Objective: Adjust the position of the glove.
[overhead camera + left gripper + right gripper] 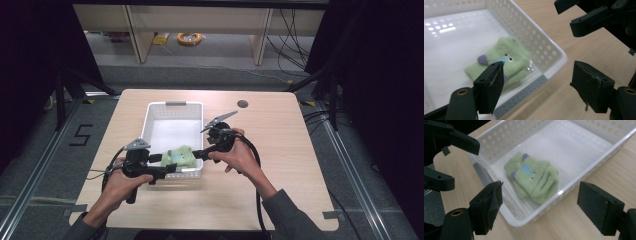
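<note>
A green fuzzy plush item (181,156) with purple ears, a blue patch and small eyes lies in the near end of a white perforated basket (175,106). My left gripper (165,164) hangs open over the basket's near left corner, with the plush (501,60) just beyond its jaws and the basket rim (554,51) between them. My right gripper (199,152) is open at the near right corner. Its jaws straddle the basket wall (564,191) and point at the plush (534,180). Neither gripper touches the plush. The grippers face each other: the right gripper (594,17) and the left gripper (446,140) each appear in the other's view.
The basket sits mid-table on a light wooden tabletop (280,150). A round cable hole (242,104) is at the far right. The far part of the basket floor (172,127) is bare. Beyond the table stand shelf legs, and cables lie on the floor.
</note>
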A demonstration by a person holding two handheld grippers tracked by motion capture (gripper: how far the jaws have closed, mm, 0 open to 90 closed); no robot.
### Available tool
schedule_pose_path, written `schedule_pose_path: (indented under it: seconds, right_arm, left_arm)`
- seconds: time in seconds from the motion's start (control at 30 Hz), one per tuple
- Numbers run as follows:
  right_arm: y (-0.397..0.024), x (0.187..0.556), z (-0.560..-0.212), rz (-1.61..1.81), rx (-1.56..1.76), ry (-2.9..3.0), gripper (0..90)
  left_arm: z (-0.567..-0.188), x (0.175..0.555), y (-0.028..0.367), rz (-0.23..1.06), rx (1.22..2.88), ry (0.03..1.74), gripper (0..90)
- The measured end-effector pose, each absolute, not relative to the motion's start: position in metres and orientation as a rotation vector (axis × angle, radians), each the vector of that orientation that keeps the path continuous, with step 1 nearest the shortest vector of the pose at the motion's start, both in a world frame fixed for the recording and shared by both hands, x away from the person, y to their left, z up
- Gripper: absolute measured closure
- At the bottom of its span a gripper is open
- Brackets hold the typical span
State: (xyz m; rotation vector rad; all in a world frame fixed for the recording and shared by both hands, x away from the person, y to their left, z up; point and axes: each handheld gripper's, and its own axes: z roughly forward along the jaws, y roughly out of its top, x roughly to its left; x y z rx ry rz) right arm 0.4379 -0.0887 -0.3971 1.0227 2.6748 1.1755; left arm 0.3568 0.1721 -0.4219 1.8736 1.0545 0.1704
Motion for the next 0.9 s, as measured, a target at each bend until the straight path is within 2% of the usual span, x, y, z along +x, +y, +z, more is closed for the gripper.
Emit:
schedule_pose_path:
  seconds: [0.3, 0.4, 0.9]
  right_arm:
    - [-0.116, 0.411, -0.398, 1.249, 0.982, 2.62, 21.5]
    - [-0.124, 0.401, -0.401, 1.27, 0.995, 2.606, 22.0]
    - [-0.146, 0.381, -0.416, 1.287, 0.987, 2.58, 22.5]
  left_arm:
    - [-0.426, 0.33, 0.154, 0.124, 1.87, 0.989, 23.0]
    - [-0.43, 0.323, 0.151, 0.15, 1.86, 0.966, 22.9]
    - [-0.452, 0.312, 0.146, 0.142, 1.905, 0.951, 23.0]
